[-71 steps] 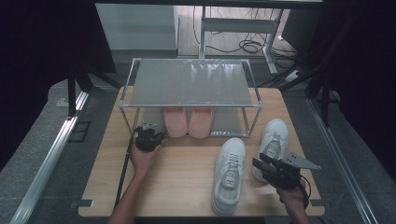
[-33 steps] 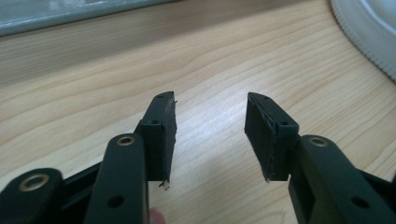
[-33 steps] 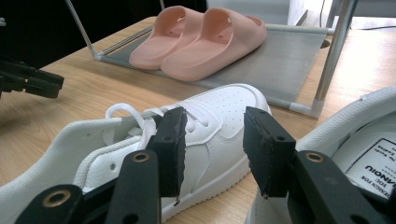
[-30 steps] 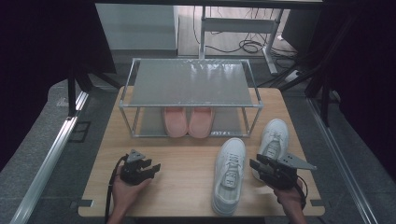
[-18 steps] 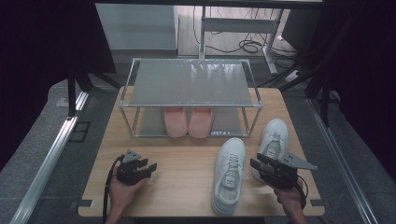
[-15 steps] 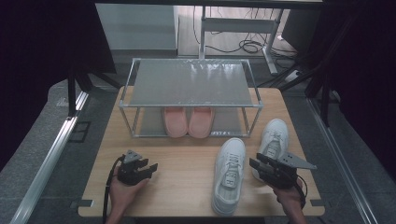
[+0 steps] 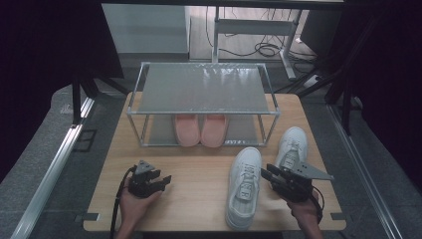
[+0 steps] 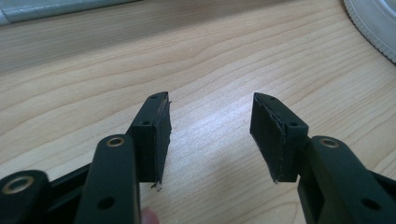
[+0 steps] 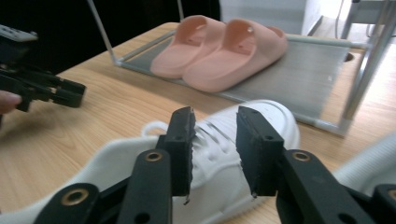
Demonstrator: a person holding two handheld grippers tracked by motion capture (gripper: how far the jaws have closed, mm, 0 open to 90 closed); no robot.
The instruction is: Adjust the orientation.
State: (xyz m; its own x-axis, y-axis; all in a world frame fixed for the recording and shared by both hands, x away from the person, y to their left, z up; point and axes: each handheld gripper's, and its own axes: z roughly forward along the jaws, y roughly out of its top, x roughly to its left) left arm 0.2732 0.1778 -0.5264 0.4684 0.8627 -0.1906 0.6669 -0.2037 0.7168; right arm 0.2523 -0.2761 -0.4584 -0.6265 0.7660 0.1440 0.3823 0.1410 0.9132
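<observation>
**Ann:** Wooden table [image 7: 199, 184] from above, two white sneakers on its right half. The nearer white sneaker [image 7: 244, 186] lies just beside the right gripper [image 7: 268, 175], the second white sneaker [image 7: 291, 149] behind it, toe toward the rack [image 7: 204, 89].

**Bo:** And the right gripper view gives what the high view cannot: the black jaws over that nearer sneaker's [image 9: 219, 154] laces, apart, pads not pressing on it. They have just been closing, the shoe below and between them.

**Ann:** Left gripper [image 7: 164, 180] sits at the table's left front, well apart from the shoes. Its own view [image 8: 210, 135] has the jaws spread wide over bare wood, just been opening, nothing between them. A sliver of white sole [image 8: 373, 23] at the top right corner.

**Bo:** Now the rack. From above the top shelf hides much; the pink slippers [image 7: 201, 130] poke out on the lower shelf, side by side.

**Ann:** Right gripper view shows them whole [image 9: 219, 46], touching each other, on the grey lower shelf [image 9: 303, 79].
</observation>
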